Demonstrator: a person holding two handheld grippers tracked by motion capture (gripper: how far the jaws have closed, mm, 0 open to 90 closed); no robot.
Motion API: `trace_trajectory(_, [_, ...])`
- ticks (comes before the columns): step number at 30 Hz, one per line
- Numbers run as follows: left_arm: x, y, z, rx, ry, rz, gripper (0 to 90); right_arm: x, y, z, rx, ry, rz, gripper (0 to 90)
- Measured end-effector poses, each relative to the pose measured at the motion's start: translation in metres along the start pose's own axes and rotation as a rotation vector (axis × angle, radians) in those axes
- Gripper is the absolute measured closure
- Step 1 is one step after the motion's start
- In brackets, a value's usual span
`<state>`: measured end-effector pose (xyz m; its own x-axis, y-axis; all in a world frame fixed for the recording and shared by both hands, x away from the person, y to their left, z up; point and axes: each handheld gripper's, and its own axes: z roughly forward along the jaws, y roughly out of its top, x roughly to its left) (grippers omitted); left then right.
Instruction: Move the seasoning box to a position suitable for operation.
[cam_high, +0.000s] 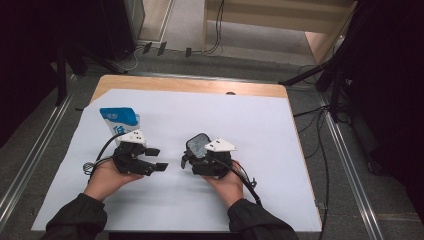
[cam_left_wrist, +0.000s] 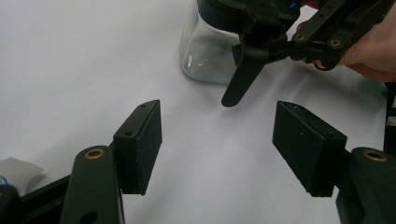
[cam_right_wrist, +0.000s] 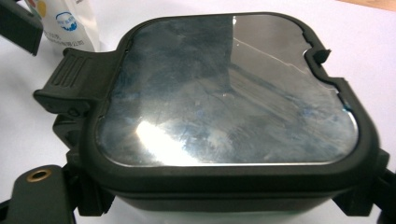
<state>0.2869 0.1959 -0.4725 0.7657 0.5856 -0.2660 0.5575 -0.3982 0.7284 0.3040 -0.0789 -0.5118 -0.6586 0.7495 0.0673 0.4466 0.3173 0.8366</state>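
- Jar (cam_high: 198, 145) in the high view: mid-table (cam_high: 260, 125) on the white sheet, upright, dark lid on top, right in front of my right hand. Carton (cam_high: 120, 120) stands well off to the left, behind my left gripper (cam_high: 157, 159).
- Same view: my right gripper (cam_high: 196, 159) wraps the jar from the near side. The left one sits just beside it, jaws pointing at it, not touching.
- Step as I read it: steady the jar with the right, work the lid clasp with the left. Do it well by holding the right clamp firm and low so the jar can't tip, and bringing the left in level at the clasp, not at the glass.
- Left gripper view: left gripper (cam_left_wrist: 217, 144) spread wide, nothing between the pads, bare sheet below. Jar (cam_left_wrist: 205, 56) ahead, clear glass body, looks empty, right gripper (cam_left_wrist: 280, 42) across its top.
- Right gripper view: right gripper (cam_right_wrist: 219, 210) flanks the jar under the lid (cam_right_wrist: 229, 88) and looks clamped on it. The rim hides the pad contact.
- Lid: rounded square, black rim, glossy scuffed panel. Clasp (cam_right_wrist: 74, 86) on the left edge is ribbed and looks latched. Carton (cam_right_wrist: 70, 23) is beyond it.
- Risk: smooth glass, so a jerk on the clasp could twist it in the grip.
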Motion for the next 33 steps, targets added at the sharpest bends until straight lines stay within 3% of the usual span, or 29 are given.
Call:
trace_trajectory(3, [0.002,0.004,0.002,-0.003,-0.01,-0.021,34.9,0.0,0.001,-0.006,0.01,0.004,0.003,13.8])
trace_trajectory(5, [0.002,0.005,0.003,0.006,-0.025,-0.021,43.2,0.001,0.001,-0.008,0.013,0.0,-0.002,13.8])
trace_trajectory(6, [0.002,0.01,0.005,0.018,-0.004,-0.004,44.6,-0.001,0.002,-0.013,0.029,0.016,-0.014,14.1])
trace_trajectory(8, [0.003,0.012,0.006,0.014,-0.021,-0.009,51.3,-0.005,0.003,-0.02,0.041,0.038,-0.02,14.0])
trace_trajectory(13, [0.004,0.024,0.004,-0.016,-0.049,0.005,61.6,-0.008,-0.002,-0.033,0.035,0.056,-0.003,14.2])
trace_trajectory(14, [0.003,0.029,0.005,-0.013,-0.047,0.024,67.2,-0.006,-0.001,-0.041,0.043,0.058,-0.025,14.2])
trace_trajectory(21, [0.001,0.032,0.013,-0.045,-0.077,0.032,84.5,-0.009,-0.007,-0.06,0.047,0.081,-0.013,16.5])
trace_trajectory(22, [0.001,0.032,0.015,-0.04,-0.075,0.032,88.8,-0.012,-0.008,-0.066,0.041,0.088,-0.009,20.2])
trace_trajectory(23, [0.002,0.031,0.018,-0.036,-0.081,0.04,90.0,-0.015,-0.012,-0.071,0.013,0.098,-0.002,30.1])
trace_trajectory(24, [0.002,0.031,0.018,-0.036,-0.081,0.04,90.0,-0.015,-0.012,-0.071,0.013,0.098,-0.002,30.1])
trace_trajectory(25, [0.0,0.031,0.021,-0.029,-0.08,0.06,90.0,-0.018,-0.015,-0.072,0.007,0.089,0.003,37.2])
trace_trajectory(27, [0.0,0.031,0.022,-0.021,-0.076,0.074,90.0,-0.019,-0.015,-0.072,0.015,0.09,0.006,42.5])
trace_trajectory(30, [0.001,0.031,0.027,-0.013,-0.084,0.058,90.0,-0.026,-0.014,-0.072,0.009,0.107,0.021,61.3])
trace_trajectory(31, [0.0,0.031,0.031,-0.008,-0.087,0.06,90.0,-0.028,-0.015,-0.073,-0.001,0.108,0.047,76.1])
trace_trajectory(33, [-0.001,0.031,0.034,-0.007,-0.086,0.063,90.0,-0.029,-0.015,-0.072,-0.002,0.102,0.051,81.4])
